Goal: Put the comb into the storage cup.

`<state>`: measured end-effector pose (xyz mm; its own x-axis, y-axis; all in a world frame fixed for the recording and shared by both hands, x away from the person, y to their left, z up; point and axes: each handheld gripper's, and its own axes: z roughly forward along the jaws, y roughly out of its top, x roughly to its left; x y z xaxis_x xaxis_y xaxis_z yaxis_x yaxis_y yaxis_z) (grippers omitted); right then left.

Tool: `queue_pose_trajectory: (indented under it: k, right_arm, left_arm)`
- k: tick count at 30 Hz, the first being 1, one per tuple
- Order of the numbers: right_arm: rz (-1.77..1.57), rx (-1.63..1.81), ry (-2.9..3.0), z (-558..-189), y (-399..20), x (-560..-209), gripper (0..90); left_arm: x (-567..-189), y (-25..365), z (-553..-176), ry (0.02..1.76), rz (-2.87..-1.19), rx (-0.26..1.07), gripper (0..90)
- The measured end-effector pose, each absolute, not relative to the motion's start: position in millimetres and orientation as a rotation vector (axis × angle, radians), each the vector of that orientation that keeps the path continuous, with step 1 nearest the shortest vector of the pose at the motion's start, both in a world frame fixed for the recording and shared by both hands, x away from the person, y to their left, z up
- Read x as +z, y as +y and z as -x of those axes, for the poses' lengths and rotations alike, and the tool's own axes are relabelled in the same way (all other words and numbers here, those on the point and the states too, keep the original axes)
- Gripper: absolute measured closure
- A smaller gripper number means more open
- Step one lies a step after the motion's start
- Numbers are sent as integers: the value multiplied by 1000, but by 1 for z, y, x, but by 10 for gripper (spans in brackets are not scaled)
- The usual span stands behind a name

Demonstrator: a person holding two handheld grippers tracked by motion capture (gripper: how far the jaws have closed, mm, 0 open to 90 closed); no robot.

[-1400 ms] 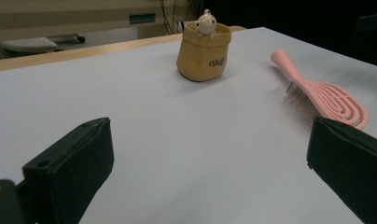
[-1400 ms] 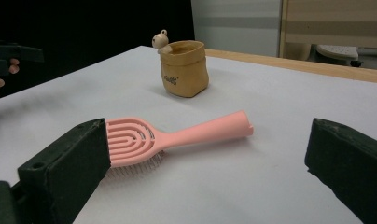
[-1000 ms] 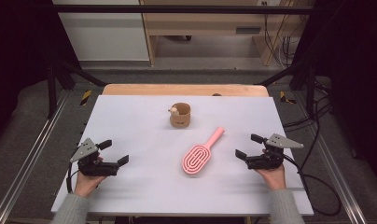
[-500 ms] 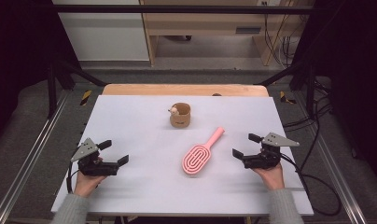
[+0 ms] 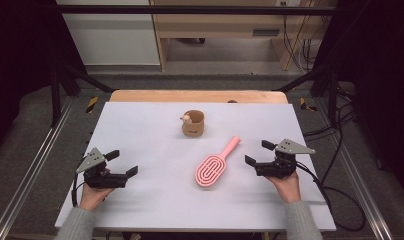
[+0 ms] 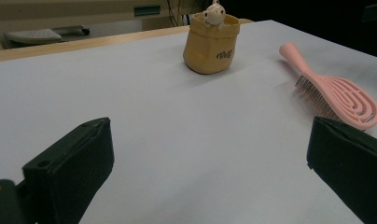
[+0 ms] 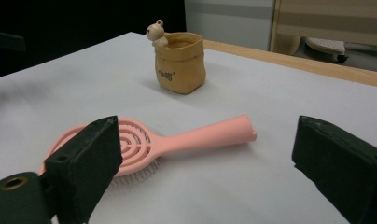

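Note:
A pink hairbrush (image 5: pixel 215 165) lies bristles down on the white table (image 5: pixel 155 200), right of centre, with its handle pointing to the far right. My right gripper (image 5: pixel 258 153) rests on the table just right of the brush, apart from it. It is open; its jaws have just been closing a little, with nothing between them. In the right gripper view the brush (image 7: pixel 177 142) lies just ahead of the jaws (image 7: pixel 207 156). My left gripper (image 5: pixel 122 162) stands open and empty near the front left, and the brush (image 6: pixel 336 93) lies off to its right.
A small tan pouch-shaped cup (image 5: pixel 193 125) with a little animal figure on its rim stands behind the brush, toward the far middle; it shows as cup (image 6: pixel 211 44) and cup (image 7: pixel 179 63) in the gripper views. A wooden strip (image 5: pixel 200 96) borders the far edge.
The right gripper has edged slightly left toward the brush. The left gripper, the brush and the cup have kept still.

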<state>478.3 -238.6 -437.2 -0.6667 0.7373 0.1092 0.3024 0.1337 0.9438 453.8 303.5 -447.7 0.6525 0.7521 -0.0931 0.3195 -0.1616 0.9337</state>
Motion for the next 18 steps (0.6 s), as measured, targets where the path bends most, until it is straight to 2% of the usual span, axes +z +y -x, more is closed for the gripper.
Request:
queue_pose_trajectory:
  k: [8,9,17,18]
  right_arm:
    - [-984,1501,2074,-484,-230,-436,223]
    - [-986,1473,2093,-485,-226,-435,267]
    - [-976,1474,2118,-494,-215,-432,398]
    - [-971,1460,2130,-495,-210,-433,436]
  left_arm:
    - [-448,304,-454,872,-1747,477,6]
    - [-448,304,-454,870,-1751,483,5]
    - [-448,304,-455,875,-1749,479,5]
    - [-449,304,-454,874,-1750,481,5]
